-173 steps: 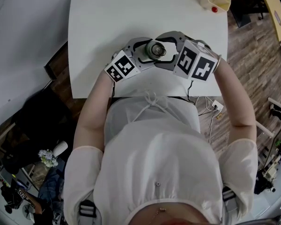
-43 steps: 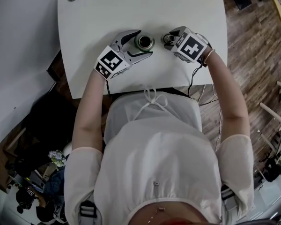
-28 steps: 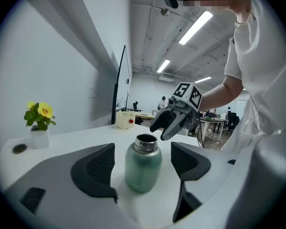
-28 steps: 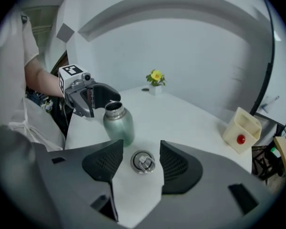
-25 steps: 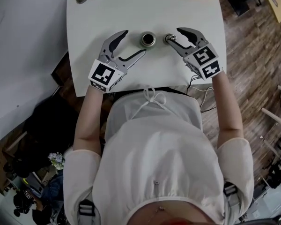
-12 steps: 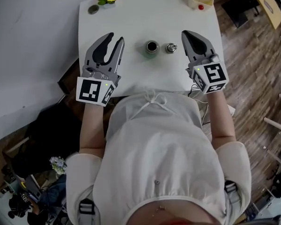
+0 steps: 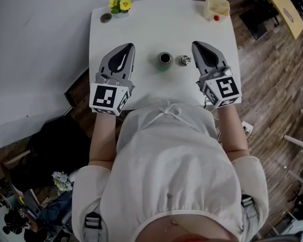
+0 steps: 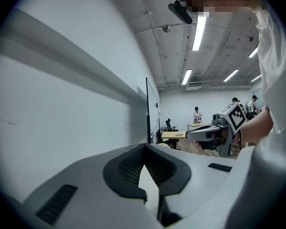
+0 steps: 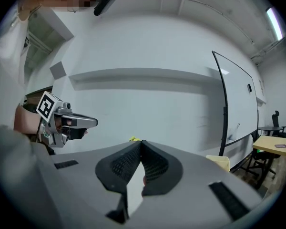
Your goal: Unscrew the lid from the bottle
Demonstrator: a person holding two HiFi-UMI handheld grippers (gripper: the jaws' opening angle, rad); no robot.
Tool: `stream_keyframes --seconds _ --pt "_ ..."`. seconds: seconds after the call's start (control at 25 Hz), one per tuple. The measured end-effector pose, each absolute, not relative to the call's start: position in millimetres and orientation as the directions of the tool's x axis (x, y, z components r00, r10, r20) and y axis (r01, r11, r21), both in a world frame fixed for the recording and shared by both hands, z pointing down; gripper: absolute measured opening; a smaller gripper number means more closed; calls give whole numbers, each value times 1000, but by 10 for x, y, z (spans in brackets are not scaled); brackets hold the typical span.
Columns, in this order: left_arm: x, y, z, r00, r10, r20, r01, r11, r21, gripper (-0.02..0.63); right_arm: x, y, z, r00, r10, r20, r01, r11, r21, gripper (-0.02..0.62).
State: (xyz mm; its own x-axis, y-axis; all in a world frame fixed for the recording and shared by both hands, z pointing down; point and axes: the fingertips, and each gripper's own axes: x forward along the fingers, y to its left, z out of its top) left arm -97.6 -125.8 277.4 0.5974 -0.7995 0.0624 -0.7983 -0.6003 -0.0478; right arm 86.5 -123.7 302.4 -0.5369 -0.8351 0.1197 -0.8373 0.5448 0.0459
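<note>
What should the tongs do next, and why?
Probably nothing more than lay them down, since the job looks done. The lid stands on the table beside the open bottle, apart from it. The left tongs and the right tongs are shut and empty, one on either side.

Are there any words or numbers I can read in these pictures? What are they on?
None can be read.
The left gripper and right gripper bear only black-and-white square patterns on their cubes, no letters.
The bottle and lid show no label in the head view.
</note>
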Motion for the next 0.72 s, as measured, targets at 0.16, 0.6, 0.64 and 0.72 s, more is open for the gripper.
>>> stream_keyframes --seconds 0.16,0.6,0.64,0.72 --pt "-944 -1302 2795 605 -793 72 -792 -609 -51 18 856 -1261 3039 -527 -840 125 -843 536 49 2" --pt "-864 -1423 2793 610 -789 76 -787 -614 -56 18 906 -1371 3103 -490 -860 144 -865 499 39 0" --pt "-864 -1426 2804 611 -788 81 -786 -615 -56 18 903 -1376 3104 -486 -862 147 -867 496 38 0" --pt "-875 -1428 2826 611 -787 88 -786 -616 -55 18 883 -1378 3094 -483 -863 148 -868 494 45 0"
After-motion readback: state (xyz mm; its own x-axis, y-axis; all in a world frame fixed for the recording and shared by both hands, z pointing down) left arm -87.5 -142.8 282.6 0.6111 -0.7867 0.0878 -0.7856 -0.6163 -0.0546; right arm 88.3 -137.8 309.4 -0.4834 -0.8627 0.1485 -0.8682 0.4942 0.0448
